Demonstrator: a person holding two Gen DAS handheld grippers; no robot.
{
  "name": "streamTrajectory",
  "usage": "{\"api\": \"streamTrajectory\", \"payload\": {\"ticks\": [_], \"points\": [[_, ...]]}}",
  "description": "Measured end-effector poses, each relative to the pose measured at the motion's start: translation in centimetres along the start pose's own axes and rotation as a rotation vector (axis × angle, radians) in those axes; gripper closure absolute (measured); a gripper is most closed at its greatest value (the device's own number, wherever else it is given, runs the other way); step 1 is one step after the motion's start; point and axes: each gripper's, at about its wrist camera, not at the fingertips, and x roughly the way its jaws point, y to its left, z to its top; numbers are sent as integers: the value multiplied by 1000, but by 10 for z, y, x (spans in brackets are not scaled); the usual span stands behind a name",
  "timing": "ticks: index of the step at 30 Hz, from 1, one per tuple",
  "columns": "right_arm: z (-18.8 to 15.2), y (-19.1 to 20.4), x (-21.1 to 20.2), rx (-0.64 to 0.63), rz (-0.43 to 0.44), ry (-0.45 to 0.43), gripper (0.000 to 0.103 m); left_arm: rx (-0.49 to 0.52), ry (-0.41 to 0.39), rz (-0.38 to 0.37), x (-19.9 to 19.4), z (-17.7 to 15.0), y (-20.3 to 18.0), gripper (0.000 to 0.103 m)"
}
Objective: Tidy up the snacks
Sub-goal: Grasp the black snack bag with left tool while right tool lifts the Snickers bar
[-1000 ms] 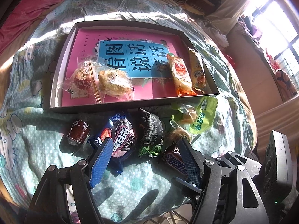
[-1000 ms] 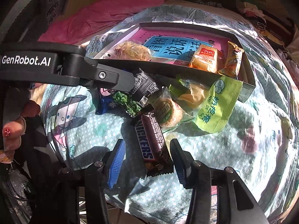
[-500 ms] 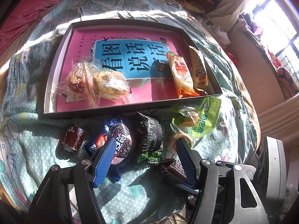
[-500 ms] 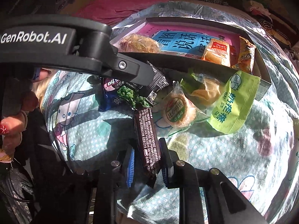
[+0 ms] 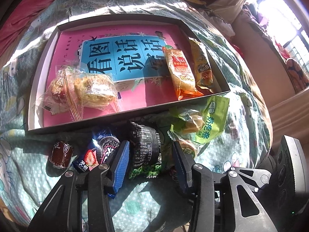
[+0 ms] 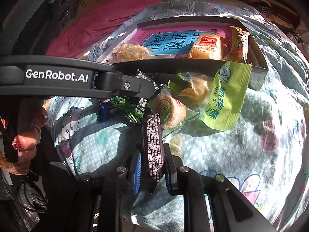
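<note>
the long dark-brown wrapped chocolate bar (image 6: pixel 153 150) is clamped on edge between the blue pads of the right gripper (image 6: pixel 152 171). the black-and-green foil snack packet (image 5: pixel 145 150) lies on the patterned bedspread (image 5: pixel 135 208) between the left gripper (image 5: pixel 149 161) jaws, just narrowed; contact cannot be told.

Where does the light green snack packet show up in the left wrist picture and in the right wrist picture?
Left wrist: light green snack packet right of centre, just below the box's near right corner.
Right wrist: same packet upper right of centre, under that corner.
Shared landmark: the box with the pink book.
</note>
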Motion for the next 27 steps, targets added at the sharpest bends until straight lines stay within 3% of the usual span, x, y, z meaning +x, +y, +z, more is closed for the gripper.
{"api": "streamTrajectory", "payload": {"ticks": [4, 13, 21, 27], "points": [[0, -1, 1, -2, -1, 4, 83, -16, 14, -7, 4, 2, 5, 67], [-3, -2, 4, 7, 4, 5, 83, 47, 45, 55, 19, 5, -7, 67], [-2, -3, 7, 13, 9, 6, 83, 41, 57, 63, 27, 8, -5, 66], [-2, -7, 5, 40, 37, -2, 84, 55, 62, 44, 30, 6, -9, 74]]}}
